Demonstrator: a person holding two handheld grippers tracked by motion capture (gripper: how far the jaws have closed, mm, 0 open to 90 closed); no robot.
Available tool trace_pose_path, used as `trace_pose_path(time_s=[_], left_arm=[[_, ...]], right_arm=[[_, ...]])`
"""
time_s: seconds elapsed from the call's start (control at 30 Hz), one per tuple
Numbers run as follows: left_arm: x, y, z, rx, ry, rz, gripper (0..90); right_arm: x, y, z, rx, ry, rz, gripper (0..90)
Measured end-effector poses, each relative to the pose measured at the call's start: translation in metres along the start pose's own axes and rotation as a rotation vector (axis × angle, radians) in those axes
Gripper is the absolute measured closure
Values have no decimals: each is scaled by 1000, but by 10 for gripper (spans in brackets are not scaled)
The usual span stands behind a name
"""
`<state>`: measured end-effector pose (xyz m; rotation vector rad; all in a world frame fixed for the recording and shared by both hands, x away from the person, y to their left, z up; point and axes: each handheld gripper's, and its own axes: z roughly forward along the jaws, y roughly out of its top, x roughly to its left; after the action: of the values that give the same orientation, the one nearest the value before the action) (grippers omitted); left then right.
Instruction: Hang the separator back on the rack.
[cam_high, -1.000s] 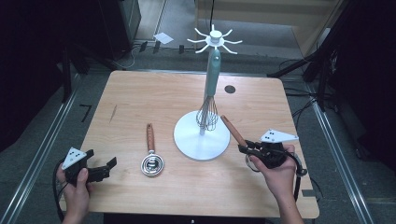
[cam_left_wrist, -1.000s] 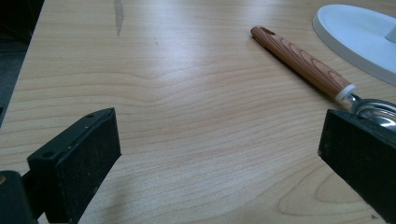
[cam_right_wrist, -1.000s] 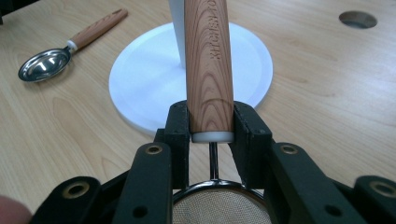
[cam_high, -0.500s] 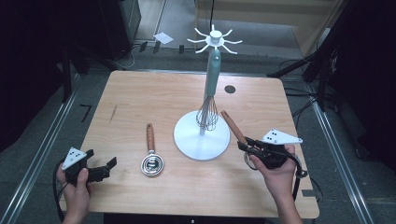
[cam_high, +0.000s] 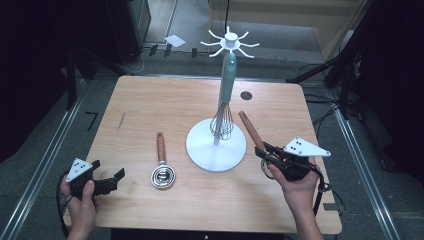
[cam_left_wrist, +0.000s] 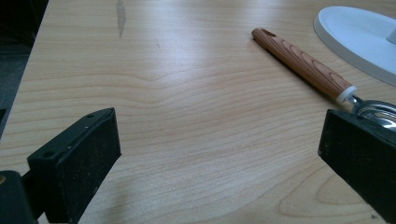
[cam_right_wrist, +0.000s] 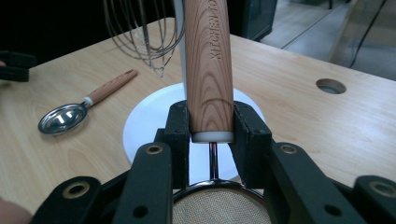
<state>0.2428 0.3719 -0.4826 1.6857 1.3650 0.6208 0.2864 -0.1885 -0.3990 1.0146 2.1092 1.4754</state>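
— Strainer (cam_right_wrist: 219, 205): we hold its wooden handle (cam_right_wrist: 208, 65) clamped between the right gripper (cam_right_wrist: 211, 133) pads, mesh bowl toward the hand, handle tip angled up toward the white utensil stand (cam_high: 216, 146), just right of its base.

— And our left gripper (cam_high: 107, 182)?

— Wide apart, holding nothing, low over the table (cam_high: 165, 102) near its front-left corner. The measuring spoon (cam_high: 162, 167) lies just ahead of it; the whisk (cam_high: 224, 102) hangs on the stand.

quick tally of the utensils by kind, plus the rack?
Whisk, hanging on the rack: 1
Scoop-style spoon, wood-look handle, lying on the table: 1
Mesh strainer, wood-look handle, clamped in the right gripper: 1
White hanging rack: 1
Total: 4
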Motion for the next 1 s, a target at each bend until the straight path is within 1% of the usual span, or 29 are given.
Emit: trace_pose_path(time_s=[0.07, 0.13, 0.17, 0.3, 0.37, 0.47, 0.57, 0.6, 0.77, 0.9, 1.0], left_arm=[[0, 0, 0, 0, -1, 0, 0], [0, 0, 0, -1, 1, 0, 0], [0, 0, 0, -1, 1, 0, 0], [0, 0, 0, -3, 2, -1, 0], [0, 0, 0, -2, 3, -7, 0], [1, 0, 0, -4, 2, -11, 0], [0, 0, 0, -1, 7, -4, 0], [0, 0, 0, -1, 9, -2, 0], [0, 0, 0, -4, 6, -2, 0], [0, 0, 0, -6, 4, -4, 0], [-1, 0, 0, -5, 7, -3, 0]], right_arm=[[1, 1, -1, -18, -19, 12, 713], [2, 1, -3, -38, -36, 10, 713], [3, 2, -4, -49, -38, 11, 713], [4, 6, -5, -78, -32, 38, 713], [6, 8, -6, -87, -26, 36, 713], [9, 12, -9, -104, -40, 33, 713], [10, 16, -12, -124, -47, 35, 713], [10, 19, -14, -140, -48, 37, 713], [11, 25, -17, -172, -57, 45, 713], [14, 31, -18, -196, -67, 36, 714], [16, 34, -18, -211, -63, 29, 713]])
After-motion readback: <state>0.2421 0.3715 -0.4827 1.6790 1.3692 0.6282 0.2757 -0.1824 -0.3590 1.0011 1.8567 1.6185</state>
